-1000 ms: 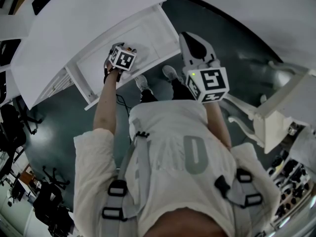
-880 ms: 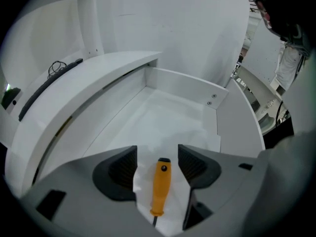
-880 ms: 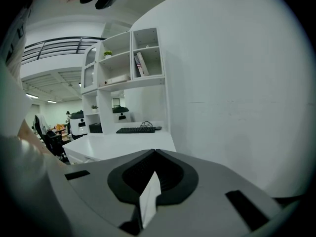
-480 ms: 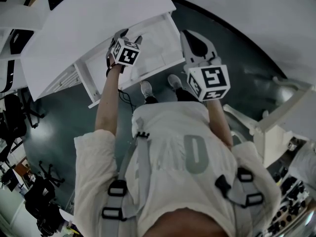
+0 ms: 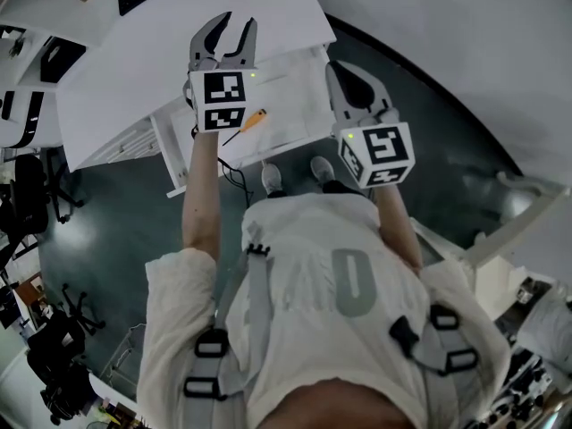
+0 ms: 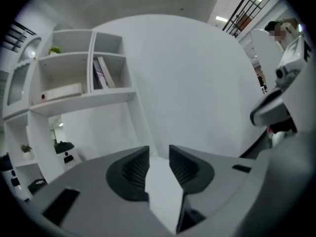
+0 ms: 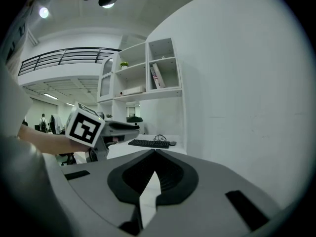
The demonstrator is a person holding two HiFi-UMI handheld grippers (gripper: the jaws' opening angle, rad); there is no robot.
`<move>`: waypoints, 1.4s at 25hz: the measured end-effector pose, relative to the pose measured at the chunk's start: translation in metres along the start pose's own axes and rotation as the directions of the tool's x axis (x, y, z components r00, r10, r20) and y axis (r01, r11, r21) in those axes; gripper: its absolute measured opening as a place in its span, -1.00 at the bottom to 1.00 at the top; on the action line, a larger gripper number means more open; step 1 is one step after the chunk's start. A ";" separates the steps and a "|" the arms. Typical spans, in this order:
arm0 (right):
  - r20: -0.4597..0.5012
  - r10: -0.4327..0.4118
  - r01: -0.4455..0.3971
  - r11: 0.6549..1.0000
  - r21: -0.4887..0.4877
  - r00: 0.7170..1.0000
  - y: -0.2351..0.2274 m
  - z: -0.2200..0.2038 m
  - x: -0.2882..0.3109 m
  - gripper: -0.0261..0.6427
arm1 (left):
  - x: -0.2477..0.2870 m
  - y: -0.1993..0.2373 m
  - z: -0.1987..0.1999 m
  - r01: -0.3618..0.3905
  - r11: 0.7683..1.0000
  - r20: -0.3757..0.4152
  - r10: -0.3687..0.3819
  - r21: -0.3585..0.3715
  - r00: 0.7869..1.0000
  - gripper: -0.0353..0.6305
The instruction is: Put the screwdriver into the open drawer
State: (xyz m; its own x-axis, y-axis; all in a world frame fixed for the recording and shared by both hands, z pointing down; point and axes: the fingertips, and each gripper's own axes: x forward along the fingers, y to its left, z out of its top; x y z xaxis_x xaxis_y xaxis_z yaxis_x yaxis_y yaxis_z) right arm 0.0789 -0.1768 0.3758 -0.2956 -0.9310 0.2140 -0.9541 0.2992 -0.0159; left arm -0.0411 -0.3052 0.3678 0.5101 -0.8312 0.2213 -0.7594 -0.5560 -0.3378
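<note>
The screwdriver (image 5: 253, 120), with an orange handle and a dark shaft, lies loose in the open white drawer (image 5: 299, 83) under the desk top (image 5: 134, 70). My left gripper (image 5: 238, 23) is held up above the desk, well clear of the screwdriver. Its jaws are closing with nothing between them, and a gap still shows between the pads in the left gripper view (image 6: 159, 154). My right gripper (image 5: 338, 71) hovers at the drawer's right end, shut and empty, its tips meeting in the right gripper view (image 7: 154, 153). The left gripper (image 7: 98, 127) also shows there, at the left.
A black keyboard (image 7: 150, 143) lies on the desk. White shelves (image 6: 84, 78) with books stand against the curved white wall behind it. Office chairs (image 5: 27, 195) stand on the dark floor at the left. The person's feet (image 5: 295, 175) are just in front of the drawer.
My left gripper rose out of the drawer to above the desk and its jaws narrowed. The screwdriver now shows lying in the drawer. The right gripper barely shifted.
</note>
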 end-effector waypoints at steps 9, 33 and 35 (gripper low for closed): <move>0.043 0.067 -0.066 0.997 -0.028 0.997 0.015 0.015 0.013 -0.92 | -0.105 0.020 0.101 -0.212 0.954 0.343 0.277 -0.214 0.898 -0.87; 0.102 0.238 -0.228 0.968 -0.102 0.966 0.076 0.032 0.016 -0.92 | -0.177 0.019 0.012 -0.413 0.863 0.097 0.456 -0.289 0.885 -0.88; 0.094 0.240 -0.231 0.968 -0.094 0.966 0.077 0.030 0.017 -0.92 | -0.179 0.021 0.012 -0.414 0.863 0.098 0.457 -0.288 0.884 -0.88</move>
State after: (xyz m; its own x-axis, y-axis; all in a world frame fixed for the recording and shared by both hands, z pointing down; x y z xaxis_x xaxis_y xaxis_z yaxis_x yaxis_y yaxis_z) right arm -0.0012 -0.1755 0.3485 -0.5193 -0.8474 0.1108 -0.8508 0.5248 0.0270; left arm -0.1436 -0.1681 0.3104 0.1435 -0.9885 -0.0487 -0.9834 -0.1368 -0.1194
